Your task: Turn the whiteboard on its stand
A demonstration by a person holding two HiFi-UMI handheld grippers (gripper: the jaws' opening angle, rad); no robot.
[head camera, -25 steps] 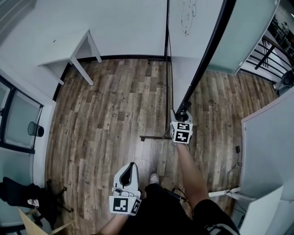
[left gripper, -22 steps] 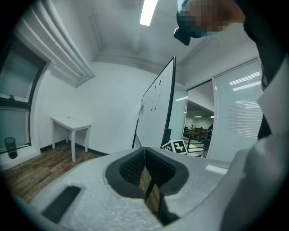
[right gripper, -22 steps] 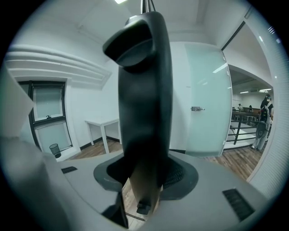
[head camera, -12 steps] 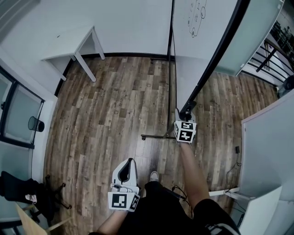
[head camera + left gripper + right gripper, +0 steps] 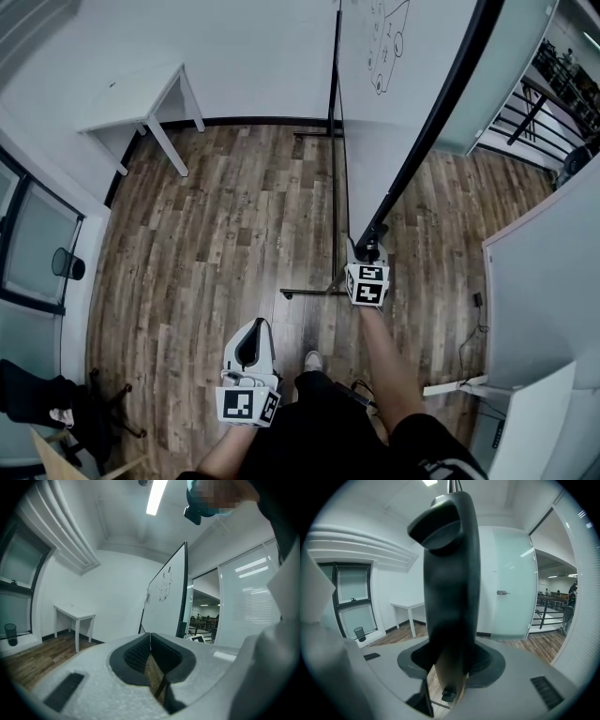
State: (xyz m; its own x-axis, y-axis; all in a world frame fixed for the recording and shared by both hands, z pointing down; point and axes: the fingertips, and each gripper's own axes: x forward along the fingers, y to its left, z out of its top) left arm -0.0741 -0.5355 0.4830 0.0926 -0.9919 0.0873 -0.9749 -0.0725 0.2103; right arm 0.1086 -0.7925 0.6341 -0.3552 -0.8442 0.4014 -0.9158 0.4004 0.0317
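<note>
The left gripper (image 5: 254, 330), at seven o'clock, is empty, jaws together. The right gripper (image 5: 368, 249), at centre, has just clamped the black-framed white whiteboard (image 5: 375, 66), which reaches toward one o'clock. Swung fast, the frame could slip free, or its black floor bar (image 5: 314, 292) could catch a foot. The wooden plank floor (image 5: 225, 206) lies open toward nine; a white table (image 5: 131, 105) stands at ten.

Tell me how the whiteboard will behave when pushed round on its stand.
Probably stiff: the whiteboard has a solid black frame. Likely heavy, being large beside the table. It may wobble or tip, since the stand's foot bar looks thin.
</note>
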